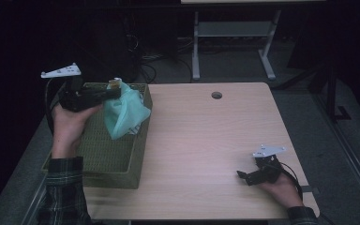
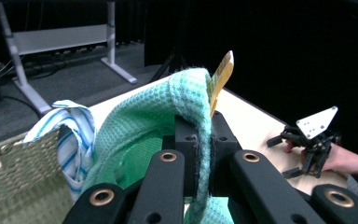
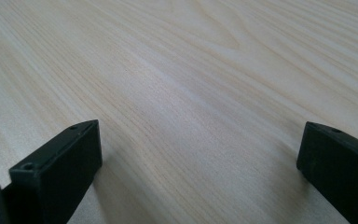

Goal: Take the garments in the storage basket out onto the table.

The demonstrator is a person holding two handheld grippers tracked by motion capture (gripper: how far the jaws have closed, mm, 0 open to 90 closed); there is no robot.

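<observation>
The mint-green waffle-weave cloth [image 1: 124,111] is hanging over the far end of the olive-green woven basket [image 1: 104,154], pinched at its top edge and draping down toward the basket's rim. In the left gripper view the left gripper [image 2: 204,140] is clamping a doubled fold of that cloth [image 2: 144,135] — the two black jaws are squeezed nearly together, with only the thickness of the fabric between them. A tan label [image 2: 221,77] is poking up beyond the fold; gripping right beside it is probably giving a firm, hemmed edge to hold. The gripper [image 1: 115,92] is lying roughly level above the basket, which is letting the cloth's weight hang free rather than bunch up.

Still in the basket, a blue-and-white striped cloth [image 2: 77,135] is slumping against the wall, just beside the green one — whether the two are snagging on each other, I can't tell.

Out across the light wood-grain table [image 1: 206,140], well apart from all this, the right gripper [image 1: 243,176] is resting near the front right corner. Its jaws are standing wide open with nothing between them, bare tabletop [image 3: 191,93] beneath — it looks to be waiting, perhaps to take a corner.
</observation>
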